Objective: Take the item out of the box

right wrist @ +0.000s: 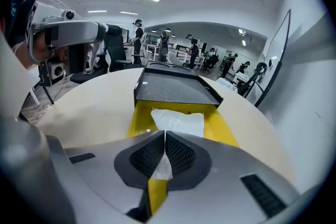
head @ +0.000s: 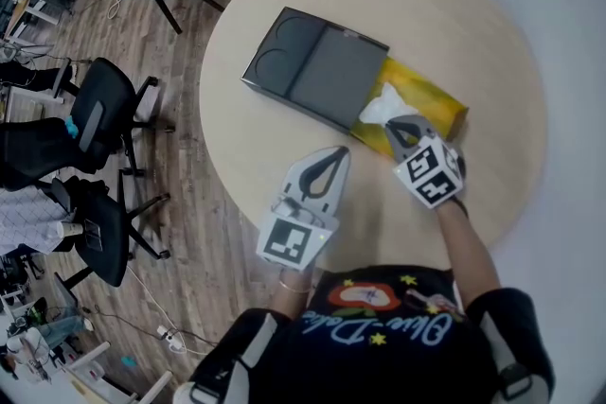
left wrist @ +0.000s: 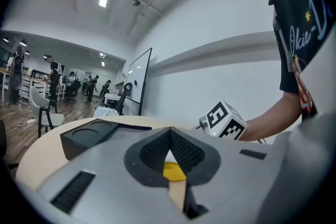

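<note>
A black box sleeve [head: 317, 69] lies on the round table [head: 256, 156], with its yellow inner tray [head: 437, 101] slid out toward me. A white plastic-wrapped item [head: 383, 104] sits in the tray. My right gripper [head: 398, 130] is at the tray's near end, shut on an edge of the white wrapping [right wrist: 178, 122], which shows between the jaws [right wrist: 164, 136]. In the right gripper view the yellow tray [right wrist: 220, 128] runs ahead into the black sleeve [right wrist: 173, 86]. My left gripper [head: 336, 156] hovers left of the tray, shut and holding nothing [left wrist: 169, 136].
Office chairs [head: 104, 109] stand on the wood floor left of the table, with cables near them. A white wall runs along the right. The table's near edge is right in front of my body. The black sleeve [left wrist: 86, 136] shows left of the left gripper.
</note>
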The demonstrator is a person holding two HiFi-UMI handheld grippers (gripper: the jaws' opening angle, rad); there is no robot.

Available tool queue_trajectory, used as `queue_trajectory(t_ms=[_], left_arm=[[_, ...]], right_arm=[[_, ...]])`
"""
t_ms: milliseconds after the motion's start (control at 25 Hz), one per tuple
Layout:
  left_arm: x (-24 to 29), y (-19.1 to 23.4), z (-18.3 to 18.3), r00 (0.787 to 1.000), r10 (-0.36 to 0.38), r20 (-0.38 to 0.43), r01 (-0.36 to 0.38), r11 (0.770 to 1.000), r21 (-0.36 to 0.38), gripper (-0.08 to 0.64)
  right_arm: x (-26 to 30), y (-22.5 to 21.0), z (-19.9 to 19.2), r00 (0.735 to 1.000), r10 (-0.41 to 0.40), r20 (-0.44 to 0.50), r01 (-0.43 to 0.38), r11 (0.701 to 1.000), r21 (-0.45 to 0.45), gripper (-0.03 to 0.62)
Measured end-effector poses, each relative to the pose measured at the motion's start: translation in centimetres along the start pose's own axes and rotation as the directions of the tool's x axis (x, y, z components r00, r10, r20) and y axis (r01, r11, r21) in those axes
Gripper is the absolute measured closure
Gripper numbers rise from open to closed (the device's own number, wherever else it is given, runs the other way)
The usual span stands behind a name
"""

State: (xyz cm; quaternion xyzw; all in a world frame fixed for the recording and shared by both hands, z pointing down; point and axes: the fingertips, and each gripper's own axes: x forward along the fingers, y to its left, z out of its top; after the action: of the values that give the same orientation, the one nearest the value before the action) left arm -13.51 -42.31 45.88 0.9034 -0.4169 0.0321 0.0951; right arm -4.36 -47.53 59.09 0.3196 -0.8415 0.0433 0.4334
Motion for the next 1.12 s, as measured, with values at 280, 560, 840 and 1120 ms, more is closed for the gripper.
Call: queue_trajectory(t_ms=[280,560,840,1120], left_arm=[[-0.3,-0.6,0.6,1.000,-0.009,0.006,0.009,1.000,0.027,0.566],[-0.7,-1.5,2.0,0.999,-0.017,0.031,0.016,0.998,0.054,0.566],[-1.4,-2.3,2.9,0.999,-0.011,0.040,0.008,0.997,0.075,0.566],[-2.1,-3.1,2.8,0.999,-0.006,0.036,0.003,0.997,0.078,0.566]], right_arm=[[-3.6,-0.1,1.7,0.992,-0.030,0.123,0.015,0.992,0.128,0.586],[-7.1,0.0,3.1,0.974,-0.079,0.213,0.043,0.985,0.166,0.586],[-10.4,0.9,4.4,0.950,-0.097,0.297,0.042,0.982,0.187,0.586],[-13.2,1.3,4.8,0.926,-0.113,0.359,0.044,0.980,0.195,0.586]])
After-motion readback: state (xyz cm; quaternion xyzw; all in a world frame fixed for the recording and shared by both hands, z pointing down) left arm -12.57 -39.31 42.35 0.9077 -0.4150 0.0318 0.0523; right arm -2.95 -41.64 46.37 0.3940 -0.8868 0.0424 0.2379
